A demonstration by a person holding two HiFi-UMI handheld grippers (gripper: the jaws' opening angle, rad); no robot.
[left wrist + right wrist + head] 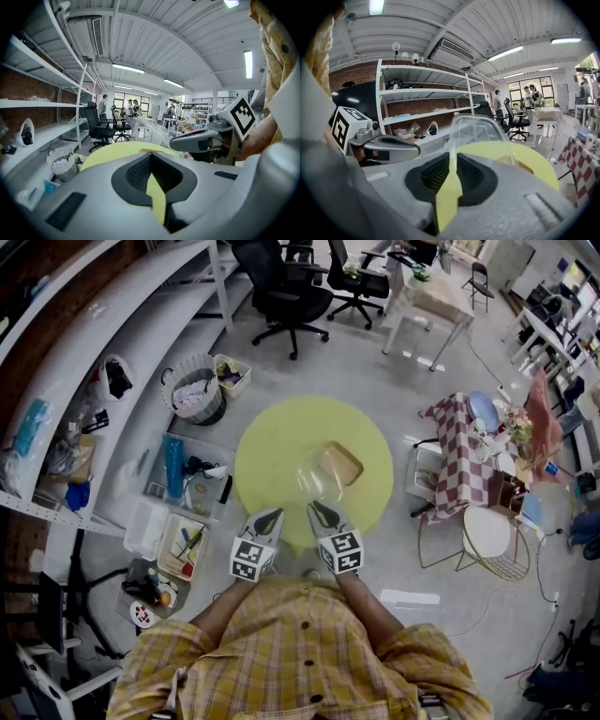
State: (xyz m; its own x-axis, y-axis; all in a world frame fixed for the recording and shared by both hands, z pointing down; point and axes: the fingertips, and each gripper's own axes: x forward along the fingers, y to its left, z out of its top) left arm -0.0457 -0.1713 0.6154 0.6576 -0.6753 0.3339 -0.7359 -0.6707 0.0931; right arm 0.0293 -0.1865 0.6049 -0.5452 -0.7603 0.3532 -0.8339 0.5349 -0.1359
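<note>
A round yellow table (272,442) stands in front of me. A tan square tray (341,463) lies on it. My right gripper (323,512) is shut on the near edge of a clear plastic lid (315,482), which it holds up beside the tray. In the right gripper view the clear lid (474,129) rises upright from the shut right gripper (452,171). My left gripper (271,516) hovers at the table's near edge, shut with nothing in it. In the left gripper view the left gripper (151,174) has its jaws closed together, and the right gripper (199,139) shows beside it.
Grey shelving (84,362) runs along the left, with a white basket (194,390) and open bins (183,545) on the floor. Black office chairs (286,296) stand beyond the table. A checkered-cloth table (459,451) and a wire stool (492,540) stand at the right.
</note>
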